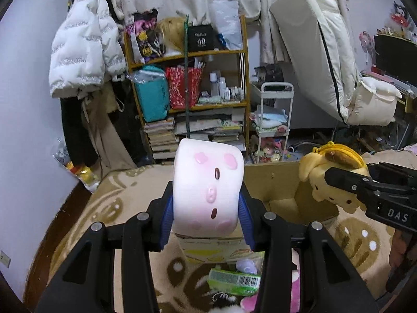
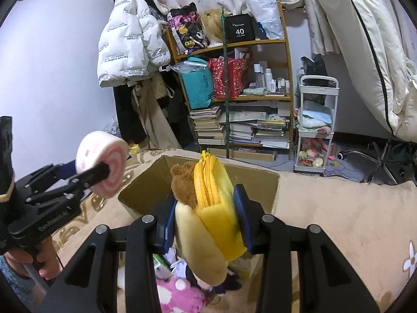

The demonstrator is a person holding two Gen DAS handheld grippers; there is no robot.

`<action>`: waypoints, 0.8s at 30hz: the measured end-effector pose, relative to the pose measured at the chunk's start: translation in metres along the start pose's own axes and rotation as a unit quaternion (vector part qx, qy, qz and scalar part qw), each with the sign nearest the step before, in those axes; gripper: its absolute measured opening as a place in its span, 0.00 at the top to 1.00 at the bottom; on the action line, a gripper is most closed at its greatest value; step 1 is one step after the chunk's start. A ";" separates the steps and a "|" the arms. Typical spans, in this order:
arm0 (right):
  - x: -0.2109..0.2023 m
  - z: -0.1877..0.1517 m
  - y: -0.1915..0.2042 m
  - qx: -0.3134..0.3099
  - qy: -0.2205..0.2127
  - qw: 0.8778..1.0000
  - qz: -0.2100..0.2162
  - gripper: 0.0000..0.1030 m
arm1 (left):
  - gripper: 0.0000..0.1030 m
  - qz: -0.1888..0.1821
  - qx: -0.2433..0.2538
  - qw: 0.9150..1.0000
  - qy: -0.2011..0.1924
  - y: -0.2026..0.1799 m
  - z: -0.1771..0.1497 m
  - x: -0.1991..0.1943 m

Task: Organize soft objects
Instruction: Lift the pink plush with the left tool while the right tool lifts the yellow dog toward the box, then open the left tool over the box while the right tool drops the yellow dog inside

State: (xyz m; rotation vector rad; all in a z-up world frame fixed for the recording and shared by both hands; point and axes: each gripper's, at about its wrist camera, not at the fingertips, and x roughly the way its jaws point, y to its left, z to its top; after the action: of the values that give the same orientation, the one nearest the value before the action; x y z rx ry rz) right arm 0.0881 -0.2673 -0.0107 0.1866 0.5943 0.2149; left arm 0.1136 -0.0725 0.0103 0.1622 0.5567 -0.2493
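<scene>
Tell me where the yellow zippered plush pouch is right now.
The yellow plush pouch is clamped between the right gripper's fingers, held up just in front of the open cardboard box; the left wrist view shows it at right.

Right gripper [image 2: 207, 215] clamps a yellow plush pouch [image 2: 211, 208] above cardboard box [image 2: 271, 190].

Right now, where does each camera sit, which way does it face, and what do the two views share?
Left wrist: on the left tool, looking along its fingers over the white-and-pink swirl-roll squishy it clamps, toward the wooden shelf; the right tool enters from the right.
Right wrist: on the right tool, looking over the yellow zippered plush pouch it clamps, toward the open cardboard box; the left tool and a hand show at left.
Shared: both toys, box, shelf, white puffer jacket.
</scene>
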 end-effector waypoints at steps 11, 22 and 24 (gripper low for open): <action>0.029 -0.008 -0.016 0.011 0.017 1.000 0.003 0.58 | 0.56 -0.013 0.000 0.998 0.069 -0.012 -0.018 0.065; 0.036 -0.017 -0.024 0.016 0.029 0.999 -0.002 0.39 | 0.17 0.028 0.002 0.998 0.052 -0.006 -0.022 0.053; 0.035 -0.017 -0.024 0.018 0.029 0.999 -0.003 0.33 | 0.12 0.035 0.004 0.998 0.050 -0.003 -0.023 0.046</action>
State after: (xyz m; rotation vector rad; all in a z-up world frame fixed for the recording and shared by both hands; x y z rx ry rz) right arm 0.1099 -0.2799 -0.0488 0.2139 0.6565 0.2042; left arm 0.1388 -0.0792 -0.0339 0.2033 0.6482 -0.1763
